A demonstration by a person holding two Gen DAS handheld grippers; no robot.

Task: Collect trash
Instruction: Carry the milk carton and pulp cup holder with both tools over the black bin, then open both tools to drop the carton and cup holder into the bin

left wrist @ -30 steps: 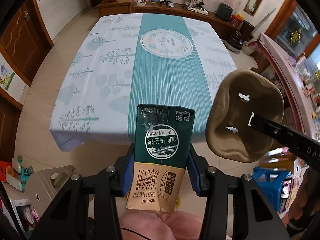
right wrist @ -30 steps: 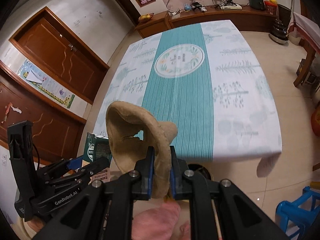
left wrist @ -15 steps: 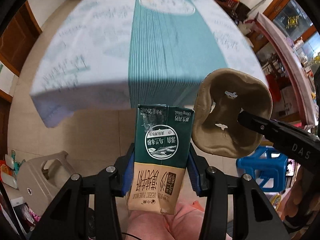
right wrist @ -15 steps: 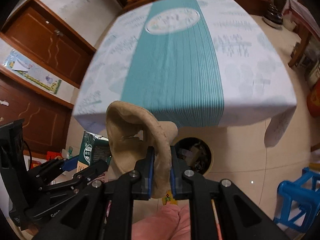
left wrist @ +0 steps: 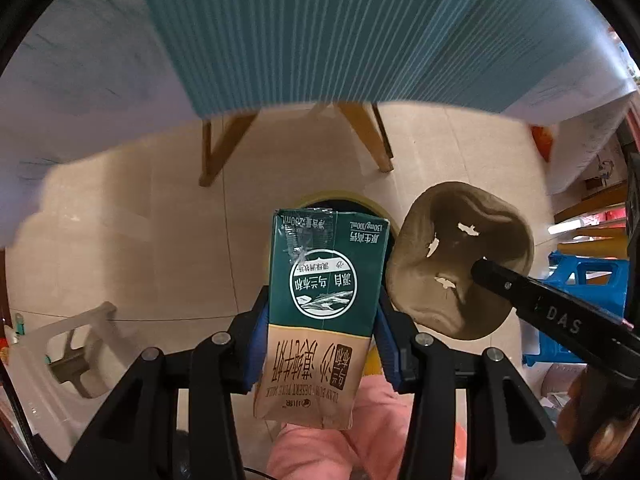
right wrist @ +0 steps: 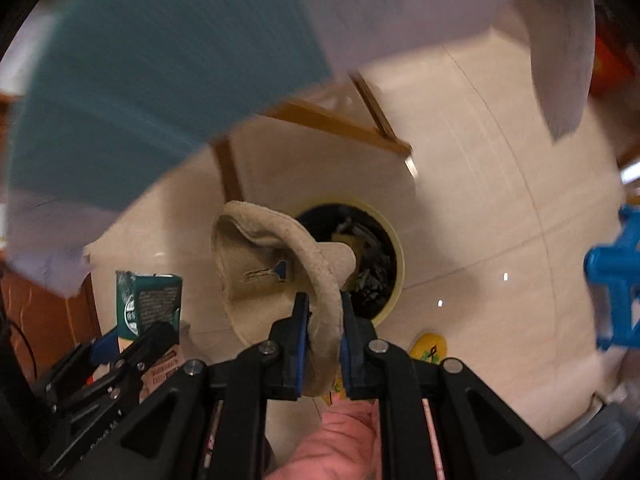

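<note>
Two pieces are gripped above the floor: a milk carton [left wrist: 324,304] by the left gripper [left wrist: 320,320], a crumpled paper tray [right wrist: 280,272] by the right gripper [right wrist: 322,316]; the trash bin [right wrist: 394,248] is seen just beyond, nearer the tray.

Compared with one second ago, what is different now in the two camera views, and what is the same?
Both grippers have come down from above the table to below its edge; the round bin with a yellow rim now shows on the floor under them. Nothing was let go: the left gripper still clamps the green and tan milk carton, the right gripper the crumpled brown paper bowl.
</note>
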